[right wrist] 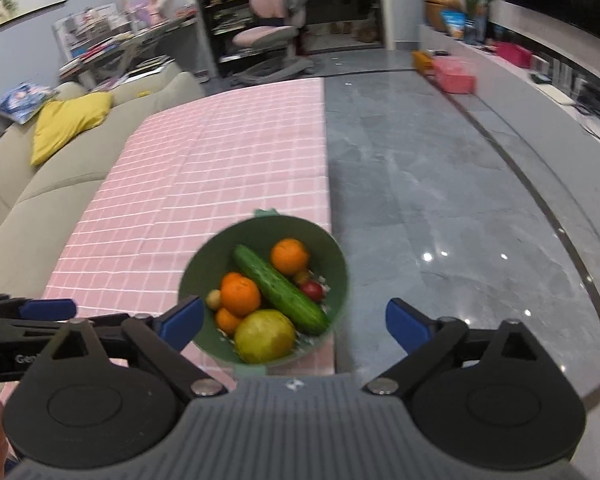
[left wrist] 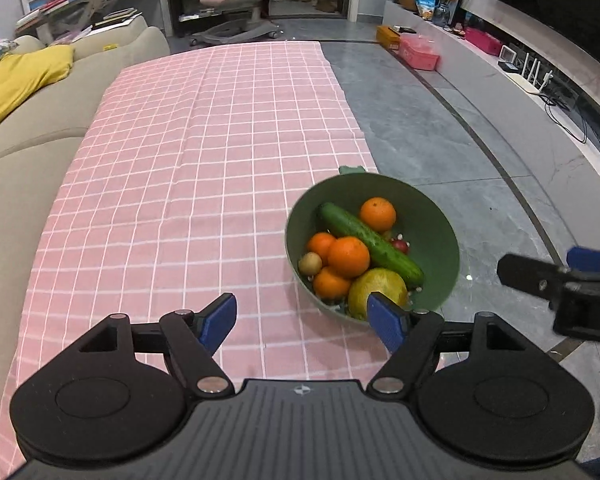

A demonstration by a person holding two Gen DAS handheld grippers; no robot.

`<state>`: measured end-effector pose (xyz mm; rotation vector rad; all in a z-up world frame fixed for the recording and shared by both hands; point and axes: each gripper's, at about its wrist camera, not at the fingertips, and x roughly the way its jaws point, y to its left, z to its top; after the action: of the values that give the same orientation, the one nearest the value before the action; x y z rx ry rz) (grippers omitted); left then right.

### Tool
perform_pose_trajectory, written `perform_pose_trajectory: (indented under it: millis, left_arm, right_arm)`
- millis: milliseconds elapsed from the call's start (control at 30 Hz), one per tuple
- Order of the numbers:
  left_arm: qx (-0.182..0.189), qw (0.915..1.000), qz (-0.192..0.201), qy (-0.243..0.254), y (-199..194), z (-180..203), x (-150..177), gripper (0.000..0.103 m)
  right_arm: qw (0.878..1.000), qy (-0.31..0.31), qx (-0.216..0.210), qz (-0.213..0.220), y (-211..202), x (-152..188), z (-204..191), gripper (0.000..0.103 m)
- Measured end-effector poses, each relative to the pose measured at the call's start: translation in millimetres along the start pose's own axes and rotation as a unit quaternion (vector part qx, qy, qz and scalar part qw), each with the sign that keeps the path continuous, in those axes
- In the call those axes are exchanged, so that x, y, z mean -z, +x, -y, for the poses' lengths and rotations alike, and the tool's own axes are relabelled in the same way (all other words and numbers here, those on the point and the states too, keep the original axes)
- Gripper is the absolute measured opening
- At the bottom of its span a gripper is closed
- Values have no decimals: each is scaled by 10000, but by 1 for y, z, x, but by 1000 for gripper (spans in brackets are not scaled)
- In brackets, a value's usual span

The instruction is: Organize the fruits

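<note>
A green bowl [left wrist: 440,240] stands at the right edge of the pink checked cloth [left wrist: 180,160]. It holds a cucumber [left wrist: 370,242], several oranges [left wrist: 348,256], a yellow-green fruit [left wrist: 376,288], a small kiwi [left wrist: 310,263] and a small red fruit [left wrist: 400,245]. My left gripper [left wrist: 302,320] is open and empty, just short of the bowl and to its left. My right gripper [right wrist: 294,318] is open and empty, above the bowl's near side [right wrist: 336,272]; the cucumber [right wrist: 280,288] lies below it. The right gripper also shows at the right of the left wrist view [left wrist: 560,280].
A beige sofa [left wrist: 24,160] with a yellow cushion [left wrist: 24,80] runs along the cloth's left side. Grey glossy tabletop [left wrist: 440,120] lies right of the cloth. A low TV shelf [left wrist: 540,92] with boxes and a router stands far right. A desk chair [left wrist: 236,4] is at the back.
</note>
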<state>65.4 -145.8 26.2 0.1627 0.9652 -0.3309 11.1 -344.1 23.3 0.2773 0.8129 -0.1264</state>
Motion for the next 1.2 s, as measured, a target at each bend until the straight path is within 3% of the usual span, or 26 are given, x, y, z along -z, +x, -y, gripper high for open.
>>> perform_pose_trajectory:
  millis: [233,333,1200]
  left_arm:
    - [-261,9996,51,136,-6,22,26,89]
    - [-201,9998,57,76,-8,22,32,89]
    - [-225,9997,120,-28,-12,19,36,89]
  right_arm:
    - [9991,-182,357,127,-26,34,-14,98]
    - [9989,-154,421,101,-32,40,-14,98]
    - [9987,-260,412,113,-31,41,-19,98]
